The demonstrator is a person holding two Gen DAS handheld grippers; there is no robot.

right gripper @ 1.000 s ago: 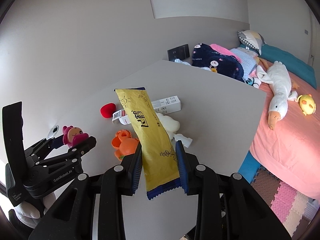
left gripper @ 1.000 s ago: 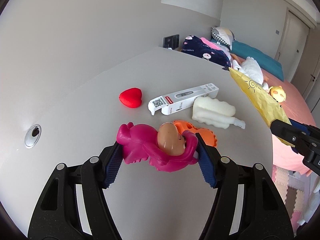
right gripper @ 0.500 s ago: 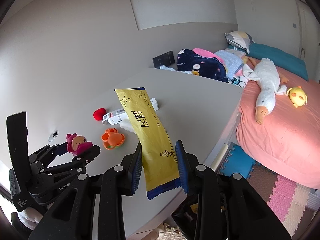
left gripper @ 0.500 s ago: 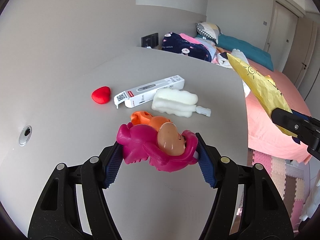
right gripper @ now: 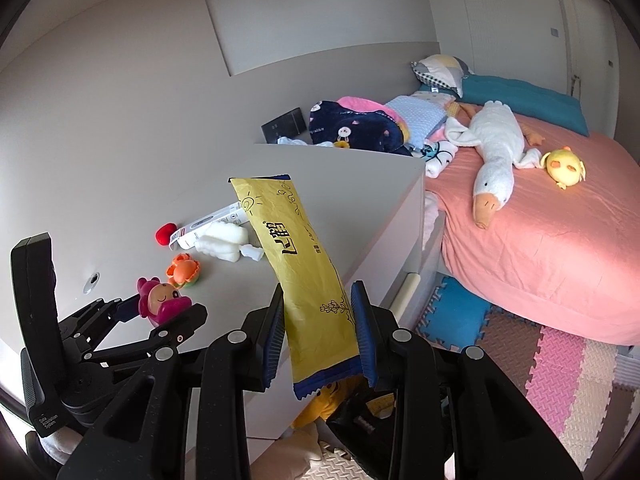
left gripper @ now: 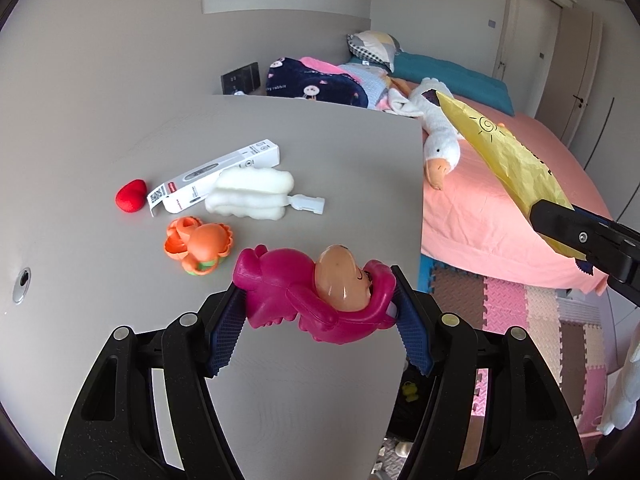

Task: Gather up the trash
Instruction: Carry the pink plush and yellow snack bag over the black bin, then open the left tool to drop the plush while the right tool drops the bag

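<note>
My left gripper [left gripper: 316, 308] is shut on a magenta doll toy [left gripper: 288, 296] with a peach face, held just above the grey table [left gripper: 320, 128] near its right edge. My right gripper [right gripper: 320, 320] is shut on the lower end of a long yellow snack wrapper [right gripper: 296, 248], which stands upright past the table's corner. The left wrist view shows the wrapper [left gripper: 508, 156] at the right, over the bed. In the right wrist view the left gripper [right gripper: 160, 312] and the doll [right gripper: 158, 298] sit at the lower left.
On the table lie a red heart [left gripper: 130, 196], a white carton [left gripper: 216, 174], a white foam piece [left gripper: 250, 194] and an orange toy [left gripper: 200, 244]. A pink bed [right gripper: 540, 248] with a goose plush [right gripper: 492, 148] stands right. Foam mats [right gripper: 560, 360] cover the floor; a dark container [right gripper: 360, 412] sits below.
Both grippers have moved sideways to the table's right edge, each keeping its hold. The items on the table have slid left in view, and the floor mats now show.
</note>
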